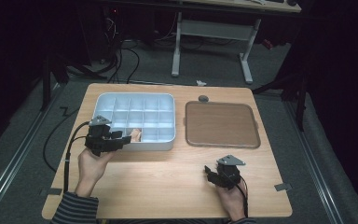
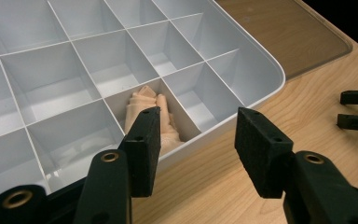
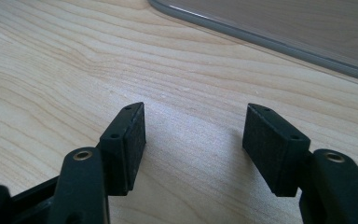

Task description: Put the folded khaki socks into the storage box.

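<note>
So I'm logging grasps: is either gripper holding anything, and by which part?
Nothing is held. The left gripper is open beside the peach cloth in the tray; the right gripper is open over bare table.

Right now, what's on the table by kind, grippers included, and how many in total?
Grippers: 2, left gripper and right gripper
White compartment tray: 1
Brown flat lid: 1
Peach cloth piece: 1
Small grey round object: 1
Total: 6

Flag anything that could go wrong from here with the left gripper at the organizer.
The left gripper is open, one jaw over the white organizer's front wall: closing might clamp the wall and drag the box. The peach cloth sits deep in a narrow compartment, so a grasp may snag the dividers.
</note>
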`<state>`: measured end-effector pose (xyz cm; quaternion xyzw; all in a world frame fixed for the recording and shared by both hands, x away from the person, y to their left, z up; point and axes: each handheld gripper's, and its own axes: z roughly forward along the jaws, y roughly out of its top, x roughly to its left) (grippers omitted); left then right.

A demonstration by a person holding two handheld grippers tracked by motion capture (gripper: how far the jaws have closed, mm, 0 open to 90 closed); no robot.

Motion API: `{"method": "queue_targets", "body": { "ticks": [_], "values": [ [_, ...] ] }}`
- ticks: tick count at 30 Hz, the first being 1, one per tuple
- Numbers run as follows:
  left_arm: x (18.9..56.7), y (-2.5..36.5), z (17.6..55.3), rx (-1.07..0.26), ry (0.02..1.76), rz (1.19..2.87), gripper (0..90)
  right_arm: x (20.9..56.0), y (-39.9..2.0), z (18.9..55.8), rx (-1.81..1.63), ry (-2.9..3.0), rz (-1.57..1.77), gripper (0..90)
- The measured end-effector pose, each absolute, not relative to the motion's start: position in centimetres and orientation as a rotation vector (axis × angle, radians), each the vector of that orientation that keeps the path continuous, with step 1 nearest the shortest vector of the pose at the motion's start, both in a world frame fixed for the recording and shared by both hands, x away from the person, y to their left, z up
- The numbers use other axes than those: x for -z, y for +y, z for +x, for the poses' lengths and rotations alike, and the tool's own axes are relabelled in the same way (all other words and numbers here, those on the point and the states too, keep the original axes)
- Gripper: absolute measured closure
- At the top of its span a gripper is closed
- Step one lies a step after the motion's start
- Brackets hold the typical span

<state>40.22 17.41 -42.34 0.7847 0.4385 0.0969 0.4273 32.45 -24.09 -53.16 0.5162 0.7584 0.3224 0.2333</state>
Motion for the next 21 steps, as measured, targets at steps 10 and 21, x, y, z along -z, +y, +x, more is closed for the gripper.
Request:
{"method": "queue_targets", "body": {
  "ticks": [10, 21],
  "values": [
    [42.6, 17.6, 39.2, -0.209, 1.082, 1.938, 50.6, 53.2, -24.1, 32.4, -0.888, 2.084, 1.417, 39.5],
    [43.2, 17.7, 38.1, -0.204, 1.083, 1.933, 49.6, 53.2, -24.1, 32.4, -0.887, 2.086, 1.415, 39.5]
  ]
}}
